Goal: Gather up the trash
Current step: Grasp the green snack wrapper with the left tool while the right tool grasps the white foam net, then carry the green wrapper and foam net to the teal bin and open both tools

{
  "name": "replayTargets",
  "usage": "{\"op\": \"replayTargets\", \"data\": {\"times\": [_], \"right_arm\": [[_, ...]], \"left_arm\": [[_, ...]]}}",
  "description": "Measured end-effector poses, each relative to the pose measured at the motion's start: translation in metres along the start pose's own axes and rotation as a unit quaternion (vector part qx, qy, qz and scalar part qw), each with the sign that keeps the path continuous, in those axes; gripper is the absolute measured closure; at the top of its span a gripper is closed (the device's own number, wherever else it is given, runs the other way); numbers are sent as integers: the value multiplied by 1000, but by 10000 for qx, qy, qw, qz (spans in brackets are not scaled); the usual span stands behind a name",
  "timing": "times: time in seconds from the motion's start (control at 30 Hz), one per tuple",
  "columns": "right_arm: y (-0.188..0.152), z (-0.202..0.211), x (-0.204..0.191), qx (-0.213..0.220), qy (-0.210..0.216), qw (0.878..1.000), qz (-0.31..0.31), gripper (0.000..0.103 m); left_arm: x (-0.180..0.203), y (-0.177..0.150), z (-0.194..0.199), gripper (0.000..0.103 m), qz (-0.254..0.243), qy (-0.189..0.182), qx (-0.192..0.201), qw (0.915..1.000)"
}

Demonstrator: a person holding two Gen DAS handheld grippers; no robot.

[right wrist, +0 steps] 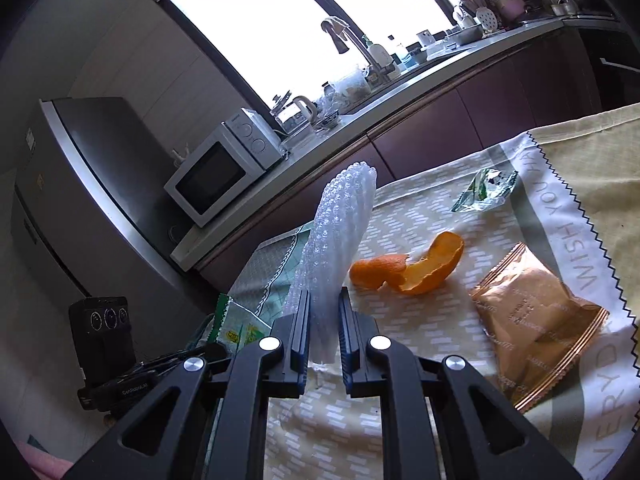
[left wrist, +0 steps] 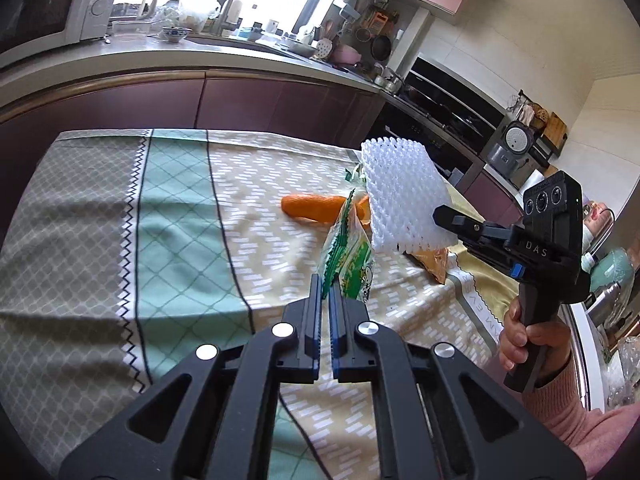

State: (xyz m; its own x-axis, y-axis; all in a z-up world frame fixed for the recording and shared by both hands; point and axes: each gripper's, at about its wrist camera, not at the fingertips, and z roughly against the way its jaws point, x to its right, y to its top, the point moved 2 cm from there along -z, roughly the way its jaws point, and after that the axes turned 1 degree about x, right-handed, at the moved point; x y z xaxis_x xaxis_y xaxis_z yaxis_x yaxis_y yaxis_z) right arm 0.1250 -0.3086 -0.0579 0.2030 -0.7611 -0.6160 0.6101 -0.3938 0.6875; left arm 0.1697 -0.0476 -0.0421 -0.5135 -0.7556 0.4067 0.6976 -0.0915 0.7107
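Note:
My left gripper is shut on a green-and-white snack wrapper and holds it above the patterned tablecloth. To its right, my right gripper is shut on a white foam fruit net, also lifted off the table. In the right wrist view the foam net stands up between the fingers of the right gripper. On the tablecloth lie orange peel, a brown snack packet and a crumpled clear-green wrapper. The left gripper with its green wrapper shows at lower left.
A kitchen counter runs behind the table with a microwave, a kettle and a sink tap. A fridge stands at the left. A hand in a pink sleeve holds the right gripper's handle.

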Motion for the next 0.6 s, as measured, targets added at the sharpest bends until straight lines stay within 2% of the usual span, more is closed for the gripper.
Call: {"op": "replayTargets", "data": {"times": [0.2,0.33,0.6], "right_arm": [[-7,-28,-39,-304,364,9985,273,91],[-10,-52,-72,-527,658,9953,479,91],[-27,-121,-150,-1122,1289,9801,1014,91]], "left_arm": [[-39,-4,48,99,223,421,327,9983],[-70,-8,87,99,379,828,572,9942],[-145,-22,168,99,861,1701,1011,9764]]}}
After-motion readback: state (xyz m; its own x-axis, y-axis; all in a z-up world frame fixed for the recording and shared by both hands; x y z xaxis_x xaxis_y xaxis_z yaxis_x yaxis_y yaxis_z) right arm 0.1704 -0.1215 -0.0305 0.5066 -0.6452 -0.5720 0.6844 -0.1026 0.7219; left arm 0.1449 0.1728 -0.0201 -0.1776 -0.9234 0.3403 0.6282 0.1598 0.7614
